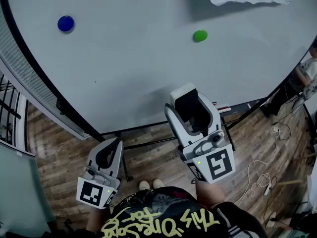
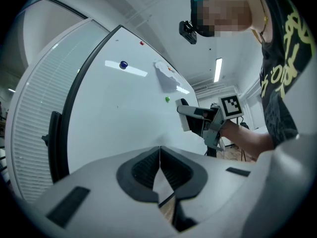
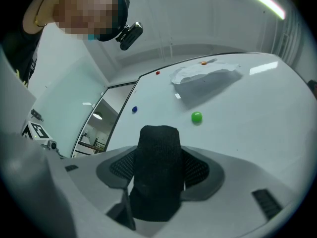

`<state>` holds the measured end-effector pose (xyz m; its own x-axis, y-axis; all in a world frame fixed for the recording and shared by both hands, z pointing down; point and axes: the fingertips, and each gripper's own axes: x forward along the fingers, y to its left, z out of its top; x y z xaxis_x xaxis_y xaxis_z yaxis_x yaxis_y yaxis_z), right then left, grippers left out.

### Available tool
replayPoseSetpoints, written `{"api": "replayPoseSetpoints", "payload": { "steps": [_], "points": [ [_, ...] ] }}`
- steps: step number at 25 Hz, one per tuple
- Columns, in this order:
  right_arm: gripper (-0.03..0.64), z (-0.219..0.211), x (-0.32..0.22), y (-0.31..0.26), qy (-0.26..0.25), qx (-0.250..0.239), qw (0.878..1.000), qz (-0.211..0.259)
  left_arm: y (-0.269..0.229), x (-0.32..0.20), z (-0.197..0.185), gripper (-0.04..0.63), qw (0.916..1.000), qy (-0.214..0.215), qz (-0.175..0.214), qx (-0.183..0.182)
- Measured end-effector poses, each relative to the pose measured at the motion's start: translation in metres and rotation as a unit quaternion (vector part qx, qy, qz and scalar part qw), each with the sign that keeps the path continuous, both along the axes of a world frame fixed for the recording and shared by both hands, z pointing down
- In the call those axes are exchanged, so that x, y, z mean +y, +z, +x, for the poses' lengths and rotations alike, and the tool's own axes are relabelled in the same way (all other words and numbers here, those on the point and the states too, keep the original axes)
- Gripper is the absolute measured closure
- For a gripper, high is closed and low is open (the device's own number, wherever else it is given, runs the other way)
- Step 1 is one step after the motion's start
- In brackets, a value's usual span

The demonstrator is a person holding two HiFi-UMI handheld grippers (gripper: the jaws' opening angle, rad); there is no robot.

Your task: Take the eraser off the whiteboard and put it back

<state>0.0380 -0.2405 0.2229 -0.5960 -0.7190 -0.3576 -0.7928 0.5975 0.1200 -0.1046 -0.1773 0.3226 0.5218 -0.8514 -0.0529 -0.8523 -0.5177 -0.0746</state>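
Right gripper view: your right gripper [image 3: 157, 168], jaws pinching the eraser [image 3: 156, 148] lengthwise, faces the whiteboard [image 3: 247, 133] near its lower edge; left gripper [image 2: 159, 170] jaws pressed together.

We hold our left claw [image 1: 114, 144] low in the lower left of the head view, with its tips pointing up and away from us. In the left gripper view its two jaws are pressed together, the pads meeting along a thin seam with nothing between them. Our right claw [image 1: 189, 99] sits higher, just right of centre in the head view, and reaches further forward than the left. Its jaws are clamped on the eraser [image 3: 156, 175], whose black felt fills the gap between the pads. Our right hand [image 1: 209, 191] grips its handle from below. Our bare forearm [image 2: 250, 140] runs back toward our body at the right of the left gripper view.
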Motion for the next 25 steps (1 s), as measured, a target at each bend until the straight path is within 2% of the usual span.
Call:
{"api": "replayPoseSetpoints", "payload": {
  "steps": [14,25],
  "points": [
    [0.357,0.0,0.003,-0.009,-0.003,-0.004,1.0,0.007,-0.002,0.001,0.0,0.588,1.0,-0.003,0.003,0.002],
    [0.359,-0.009,-0.004,-0.04,0.001,-0.001,0.999,0.041,-0.002,0.0,-0.006,0.588,0.9999,-0.009,0.007,0.004]
  ]
}}
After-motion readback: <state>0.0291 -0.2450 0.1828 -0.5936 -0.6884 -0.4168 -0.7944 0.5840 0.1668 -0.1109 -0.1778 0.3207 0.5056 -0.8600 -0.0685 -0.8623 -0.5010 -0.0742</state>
